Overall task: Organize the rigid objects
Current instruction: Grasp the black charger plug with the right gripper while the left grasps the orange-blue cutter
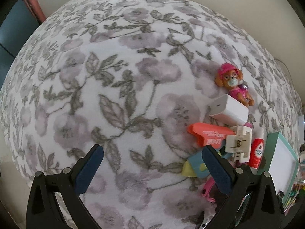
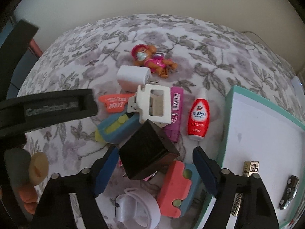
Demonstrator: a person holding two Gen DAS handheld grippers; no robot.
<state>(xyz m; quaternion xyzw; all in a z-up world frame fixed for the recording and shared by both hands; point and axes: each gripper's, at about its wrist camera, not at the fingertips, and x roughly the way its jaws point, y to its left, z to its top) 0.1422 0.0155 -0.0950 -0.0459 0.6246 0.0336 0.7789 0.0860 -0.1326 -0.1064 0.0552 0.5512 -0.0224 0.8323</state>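
Note:
A pile of small objects lies on a floral blanket [image 1: 114, 76]. In the right wrist view my right gripper [image 2: 155, 168] is open, low over a black box [image 2: 146, 150] that sits between its fingers. Around it lie a white hair clip [image 2: 152, 103], a red bottle [image 2: 198, 118], a purple tube [image 2: 175, 112], a white charger [image 2: 131, 76], a toy dog [image 2: 150, 59] and a coral-and-blue block [image 2: 177, 187]. My left gripper [image 1: 152, 168] is open and empty over the blanket, left of the pile. The charger [image 1: 228, 110] and hair clip [image 1: 238, 143] show at its right.
A teal-rimmed white tray [image 2: 228, 114] stands right of the pile and holds a small metal piece [image 2: 250, 168] and a dark toy car [image 2: 288, 194]. A white round lid [image 2: 137, 210] lies near the front. The left gripper's body [image 2: 47, 108] crosses the left side.

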